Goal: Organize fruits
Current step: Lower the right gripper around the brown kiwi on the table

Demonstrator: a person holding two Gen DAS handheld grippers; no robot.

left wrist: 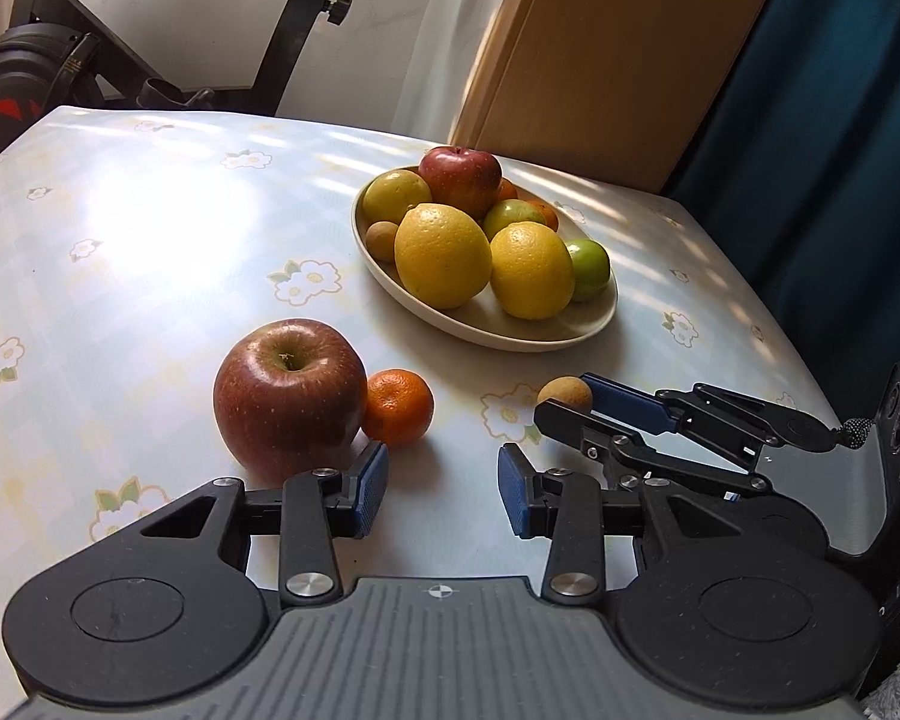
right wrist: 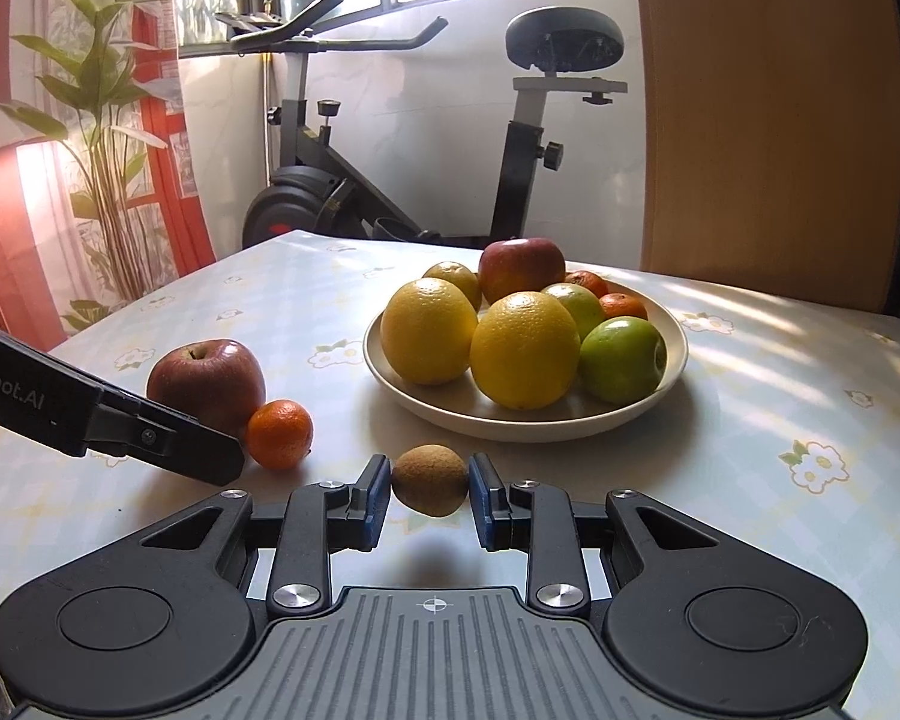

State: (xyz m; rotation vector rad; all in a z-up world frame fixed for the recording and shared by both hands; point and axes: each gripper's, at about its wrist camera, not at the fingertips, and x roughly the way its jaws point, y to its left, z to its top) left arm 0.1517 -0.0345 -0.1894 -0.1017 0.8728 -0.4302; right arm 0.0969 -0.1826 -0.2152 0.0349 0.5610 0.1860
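Right gripper [right wrist: 430, 489] clamped on small brown fruit [right wrist: 429, 480]; left gripper [left wrist: 441, 495] empty, jaws partly apart.

Right wrist view: brown fruit is oval, long axis across the frame, ends against the two blue pads, lower centre, just in front of the plate [right wrist: 678, 354] piled with fruit. Left wrist view: same brown fruit at right centre, at the tip of the right gripper's fingers. Red apple [left wrist: 288, 396] and tangerine [left wrist: 399, 405] touch each other on the table [left wrist: 150, 228], just beyond the left finger [left wrist: 369, 489], nothing between the pads.
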